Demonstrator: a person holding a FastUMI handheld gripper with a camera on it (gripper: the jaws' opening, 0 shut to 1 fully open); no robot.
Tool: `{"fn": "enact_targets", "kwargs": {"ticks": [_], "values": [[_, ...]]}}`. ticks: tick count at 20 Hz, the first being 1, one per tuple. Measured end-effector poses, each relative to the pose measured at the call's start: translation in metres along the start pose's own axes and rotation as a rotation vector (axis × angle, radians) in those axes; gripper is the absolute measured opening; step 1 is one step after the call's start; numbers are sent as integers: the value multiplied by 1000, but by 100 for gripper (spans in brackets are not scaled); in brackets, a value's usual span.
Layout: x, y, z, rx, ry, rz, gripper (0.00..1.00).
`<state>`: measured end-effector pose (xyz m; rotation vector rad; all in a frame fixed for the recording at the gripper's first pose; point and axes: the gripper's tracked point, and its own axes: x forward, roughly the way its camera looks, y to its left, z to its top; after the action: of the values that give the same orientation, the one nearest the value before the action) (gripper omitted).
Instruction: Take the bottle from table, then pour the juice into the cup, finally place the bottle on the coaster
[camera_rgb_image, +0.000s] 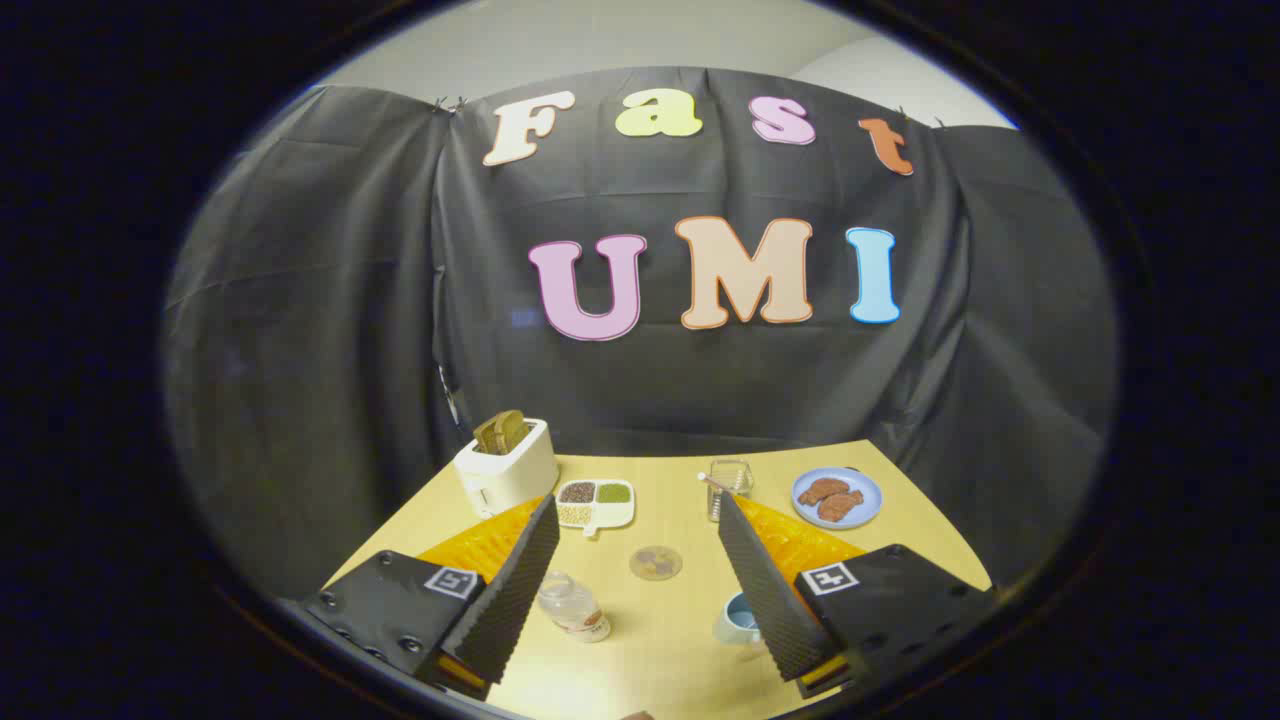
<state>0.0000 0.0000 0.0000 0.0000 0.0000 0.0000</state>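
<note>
Tool (635, 575) spread wide, holding nothing, high over bench (680, 640) | bottle (572, 604) upright by one finger, ungrabbed | cup (738, 618) by other | coaster (656, 562) between, ahead, awaiting bottle.

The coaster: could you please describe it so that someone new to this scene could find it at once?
On the yellow table, look between the two fingers of the open tool. The coaster lies flat there, beyond the bottle and nearer than the divided snack dish. It is the only small, flat round disc, with nothing standing on it.
</note>
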Motion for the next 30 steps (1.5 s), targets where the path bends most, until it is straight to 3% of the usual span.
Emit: {"fn": "enact_targets", "kwargs": {"ticks": [10, 21, 30], "values": [[-13, 6, -5, 13, -2, 8, 100], [-46, 30, -42, -3, 37, 4, 100], [-51, 60, -109, -17, 148, -88, 100]]}}
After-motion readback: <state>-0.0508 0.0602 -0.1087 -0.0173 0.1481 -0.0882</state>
